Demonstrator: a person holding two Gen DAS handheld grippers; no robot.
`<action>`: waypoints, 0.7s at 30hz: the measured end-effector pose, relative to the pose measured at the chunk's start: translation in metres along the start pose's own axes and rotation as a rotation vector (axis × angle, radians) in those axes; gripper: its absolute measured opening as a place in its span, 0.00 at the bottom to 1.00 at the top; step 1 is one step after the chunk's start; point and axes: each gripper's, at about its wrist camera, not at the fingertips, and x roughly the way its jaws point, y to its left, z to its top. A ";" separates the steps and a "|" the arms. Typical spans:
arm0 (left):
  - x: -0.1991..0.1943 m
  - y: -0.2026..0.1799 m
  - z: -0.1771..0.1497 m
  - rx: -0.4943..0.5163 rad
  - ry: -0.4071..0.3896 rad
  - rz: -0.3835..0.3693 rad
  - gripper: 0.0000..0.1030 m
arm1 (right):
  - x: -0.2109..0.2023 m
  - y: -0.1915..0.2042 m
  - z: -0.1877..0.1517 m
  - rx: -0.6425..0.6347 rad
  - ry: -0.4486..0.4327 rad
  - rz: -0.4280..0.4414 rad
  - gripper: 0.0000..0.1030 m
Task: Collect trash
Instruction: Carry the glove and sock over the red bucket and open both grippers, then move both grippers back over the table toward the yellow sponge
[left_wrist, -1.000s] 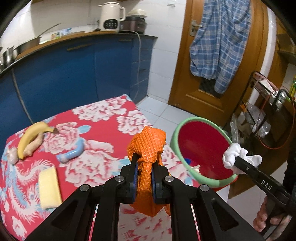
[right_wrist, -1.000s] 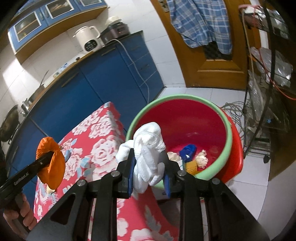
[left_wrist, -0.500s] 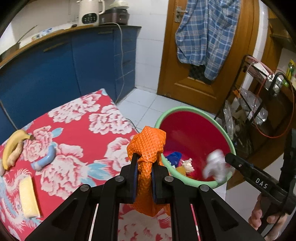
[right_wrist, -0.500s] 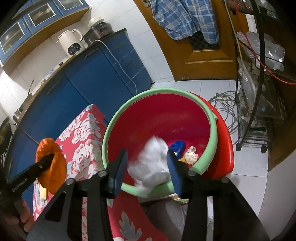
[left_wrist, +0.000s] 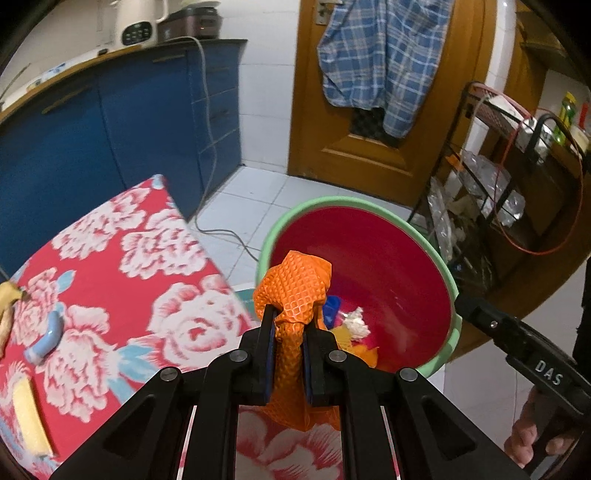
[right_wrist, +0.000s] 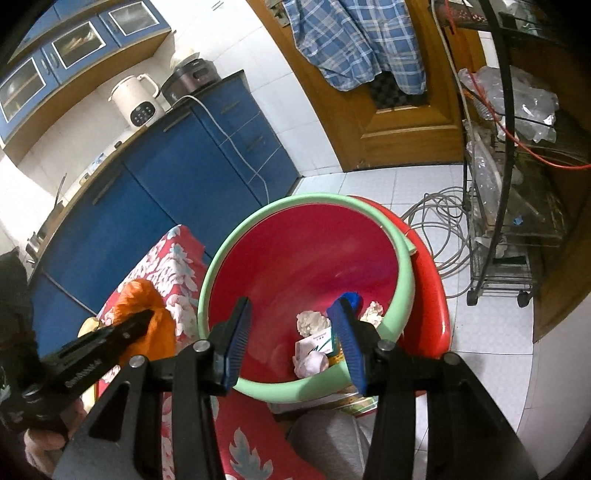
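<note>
**Left wrist view: orange net at the bin's near rim, one drop to go**

Left wrist view gives us the relation that matters. Our left tool (left_wrist: 289, 325) is clamped tight on the crumpled orange plastic mesh net (left_wrist: 293, 291), which stands up from the pads and hangs below them, its long axis roughly in line with the tool. The round red bin with the pale green rim (left_wrist: 448, 280) lies ahead and slightly to the right of that tool, and lower than it. The net's top already overlaps the bin's near-left rim in this view, yet its lower tail looks to hang over the edge of the red floral-cloth worktop (left_wrist: 110, 280). We judge a short carry forward and right is needed before letting go, or the net may catch the rim.

Our right tool (right_wrist: 291, 332) hangs over the bin mouth with its fingers well apart and nothing between them. The left tool is plainly the one with work left.

Compared with a second ago, the crumpled white tissue (right_wrist: 313, 320) has left the right tool and now lies on the bin floor among other scraps. The bin also fills more of the left wrist view, and the net has come from over the worktop to the rim.
</note>
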 end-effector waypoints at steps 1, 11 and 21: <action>0.003 -0.003 0.001 0.008 0.001 -0.005 0.13 | -0.001 -0.001 0.001 0.002 -0.003 -0.002 0.48; 0.022 -0.019 0.007 0.043 0.002 0.012 0.49 | -0.005 -0.011 0.001 0.018 -0.015 -0.031 0.48; 0.017 -0.018 0.008 0.041 -0.004 0.004 0.50 | -0.008 -0.012 0.001 0.020 -0.021 -0.025 0.48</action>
